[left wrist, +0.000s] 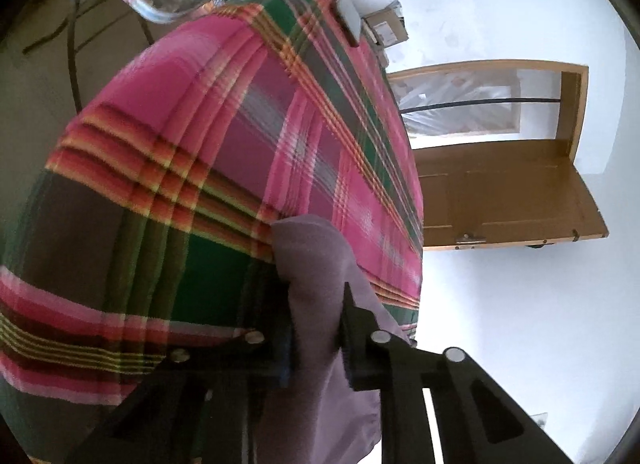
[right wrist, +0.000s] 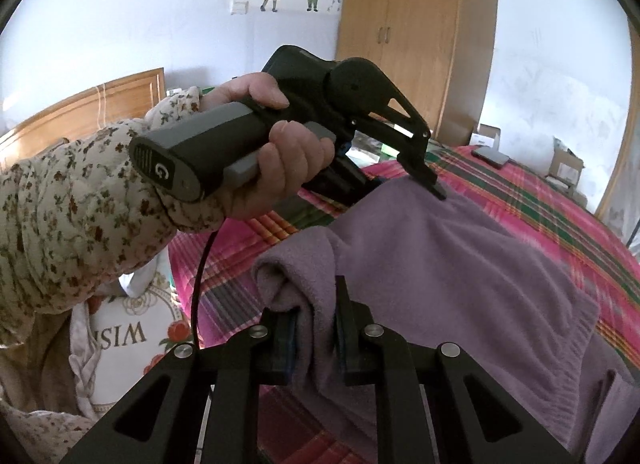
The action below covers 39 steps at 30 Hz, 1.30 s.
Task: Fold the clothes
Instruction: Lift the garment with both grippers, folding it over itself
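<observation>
Right wrist view shows a bed covered by a pink, green and brown plaid bedspread, and on it lies a lilac fleece garment, spread over the near part of the bed with its long axis running from the near left edge away toward the far right. Its near left corner is bunched into a thick roll, and the right gripper has its two black fingers pinched narrowly on that roll, cloth pressed between the pads. Farther along the same edge, the left gripper, carried by a hand in a flowered sleeve, reaches down to the garment's far left corner. From the left wrist view, the left gripper is closed narrowly on a fold of the lilac cloth, which stands up between its fingers above the plaid bedspread. A small dark phone lies on the bedspread well beyond the garment.
</observation>
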Motion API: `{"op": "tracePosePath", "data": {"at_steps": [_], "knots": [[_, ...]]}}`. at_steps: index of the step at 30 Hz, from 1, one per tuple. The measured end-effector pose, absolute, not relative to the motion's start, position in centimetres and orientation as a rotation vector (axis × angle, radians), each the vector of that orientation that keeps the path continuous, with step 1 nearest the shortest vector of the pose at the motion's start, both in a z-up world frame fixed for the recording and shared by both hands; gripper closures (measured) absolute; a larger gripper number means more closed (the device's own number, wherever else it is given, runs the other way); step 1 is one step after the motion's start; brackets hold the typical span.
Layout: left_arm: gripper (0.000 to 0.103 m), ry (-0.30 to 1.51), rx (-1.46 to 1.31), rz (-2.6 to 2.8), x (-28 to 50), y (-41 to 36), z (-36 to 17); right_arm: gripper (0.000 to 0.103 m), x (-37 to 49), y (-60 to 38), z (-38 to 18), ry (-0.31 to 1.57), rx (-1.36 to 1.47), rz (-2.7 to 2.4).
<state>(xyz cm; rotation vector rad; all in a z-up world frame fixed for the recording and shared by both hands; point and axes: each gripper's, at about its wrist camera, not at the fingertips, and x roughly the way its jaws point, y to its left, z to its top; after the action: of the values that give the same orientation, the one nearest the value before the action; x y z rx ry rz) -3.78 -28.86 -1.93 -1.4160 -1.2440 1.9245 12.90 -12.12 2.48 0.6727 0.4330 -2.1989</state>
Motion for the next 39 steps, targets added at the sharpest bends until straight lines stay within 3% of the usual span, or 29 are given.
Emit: {"op": "tracePosePath", "data": {"at_steps": [20, 39], "knots": [[0.089, -1.250, -1.410, 2.080, -1.9, -31.1, 0.3, 0.089, 12.9, -13.6, 3.8, 0.375, 0.648, -2.130], [0.089, -1.028, -1.277, 2.182, -1.5, -24.8, 11.7, 0.089, 16.0, -7.6, 10.4, 0.227, 0.421, -2.292]]}}
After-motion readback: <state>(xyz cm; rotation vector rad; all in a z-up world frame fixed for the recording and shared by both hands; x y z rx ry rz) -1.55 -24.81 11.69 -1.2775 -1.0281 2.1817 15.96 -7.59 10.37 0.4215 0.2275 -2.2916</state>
